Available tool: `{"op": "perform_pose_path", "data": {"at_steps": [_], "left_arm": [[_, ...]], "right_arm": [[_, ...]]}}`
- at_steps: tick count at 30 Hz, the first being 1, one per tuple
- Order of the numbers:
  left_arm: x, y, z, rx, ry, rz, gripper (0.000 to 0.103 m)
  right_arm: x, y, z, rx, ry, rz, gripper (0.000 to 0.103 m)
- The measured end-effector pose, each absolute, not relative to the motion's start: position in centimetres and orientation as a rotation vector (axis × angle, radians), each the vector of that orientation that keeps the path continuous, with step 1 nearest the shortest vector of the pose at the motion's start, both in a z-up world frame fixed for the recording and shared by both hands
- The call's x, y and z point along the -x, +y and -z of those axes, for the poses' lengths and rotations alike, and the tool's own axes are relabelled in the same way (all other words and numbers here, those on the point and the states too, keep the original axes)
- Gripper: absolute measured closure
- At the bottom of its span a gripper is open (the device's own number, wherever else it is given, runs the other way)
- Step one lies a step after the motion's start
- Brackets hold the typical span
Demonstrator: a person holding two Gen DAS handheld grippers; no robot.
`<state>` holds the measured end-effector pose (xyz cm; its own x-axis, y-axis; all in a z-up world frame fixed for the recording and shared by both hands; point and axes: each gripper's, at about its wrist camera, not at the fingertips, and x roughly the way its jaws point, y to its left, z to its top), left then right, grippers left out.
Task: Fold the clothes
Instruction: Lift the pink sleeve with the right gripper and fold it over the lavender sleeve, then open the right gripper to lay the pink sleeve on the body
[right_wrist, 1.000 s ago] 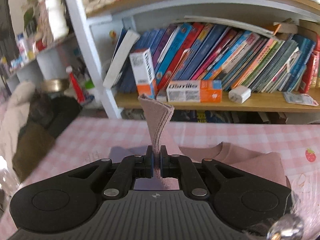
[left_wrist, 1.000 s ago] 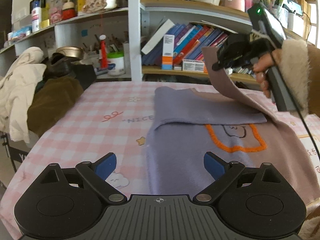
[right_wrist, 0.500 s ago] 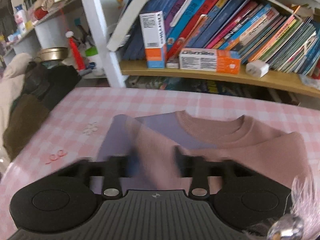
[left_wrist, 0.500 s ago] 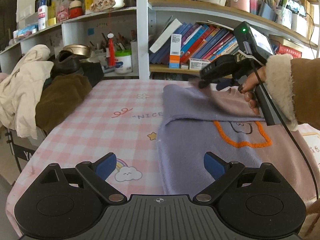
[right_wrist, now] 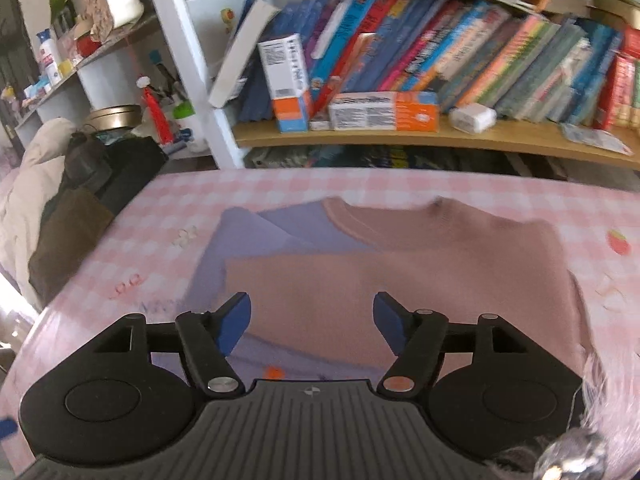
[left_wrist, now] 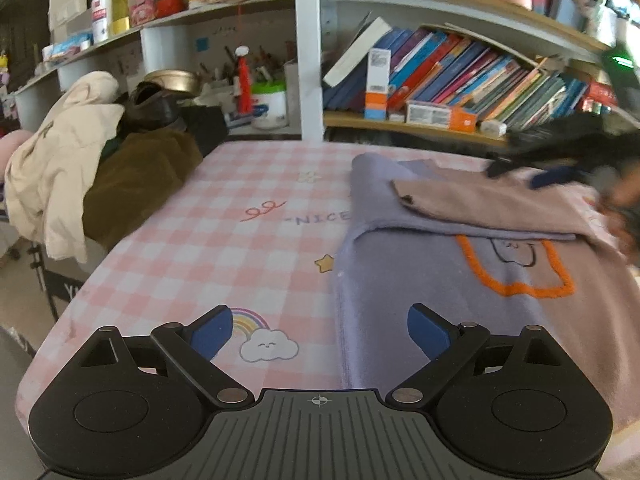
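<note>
A lilac and dusty-pink sweater (left_wrist: 440, 280) with an orange outline on its front lies flat on the pink checked tablecloth (left_wrist: 224, 240). Both sleeves are folded across the chest, the pink sleeve (left_wrist: 480, 208) on top of the lilac one. My left gripper (left_wrist: 320, 332) is open and empty over the near hem. My right gripper (right_wrist: 312, 320) is open and empty above the folded pink sleeve (right_wrist: 360, 276); it also shows blurred in the left wrist view (left_wrist: 532, 172) at the far right.
A pile of cream and brown coats (left_wrist: 80, 168) lies on the table's left end. A bookshelf (left_wrist: 440, 80) full of books and boxes stands right behind the table. A jar and red bottle (left_wrist: 260, 96) sit on the left shelf.
My right gripper carried the pink sleeve down across the chest, let it go and opened. It has drawn back to the right. My left gripper stayed open and pulled back a little.
</note>
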<state>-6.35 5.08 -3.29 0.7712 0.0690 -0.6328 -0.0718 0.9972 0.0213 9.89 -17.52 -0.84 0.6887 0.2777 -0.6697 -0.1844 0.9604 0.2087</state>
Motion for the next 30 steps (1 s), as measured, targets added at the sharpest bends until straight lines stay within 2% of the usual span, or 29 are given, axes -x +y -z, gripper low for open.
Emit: {"op": "perform_pose_path", "data": {"at_steps": [10,20,30], "left_arm": [[6.2,1.5,2.8,-0.026,0.671,0.001,0.007],[8.4,-4.0,1.9,-0.104,0.655,0.074,0.007],[12.8,-7.8,2.0,-0.121,0.680,0.098,0.007]], "right_arm": [[0.8,-22.2,0.5,0.006,0.710,-0.169,0.018],[8.3,-27.7,1.0,-0.103,0.710,-0.034,0.014],[15.6,-29.8,1.7,-0.090,0.726,-0.037,0.012]]}}
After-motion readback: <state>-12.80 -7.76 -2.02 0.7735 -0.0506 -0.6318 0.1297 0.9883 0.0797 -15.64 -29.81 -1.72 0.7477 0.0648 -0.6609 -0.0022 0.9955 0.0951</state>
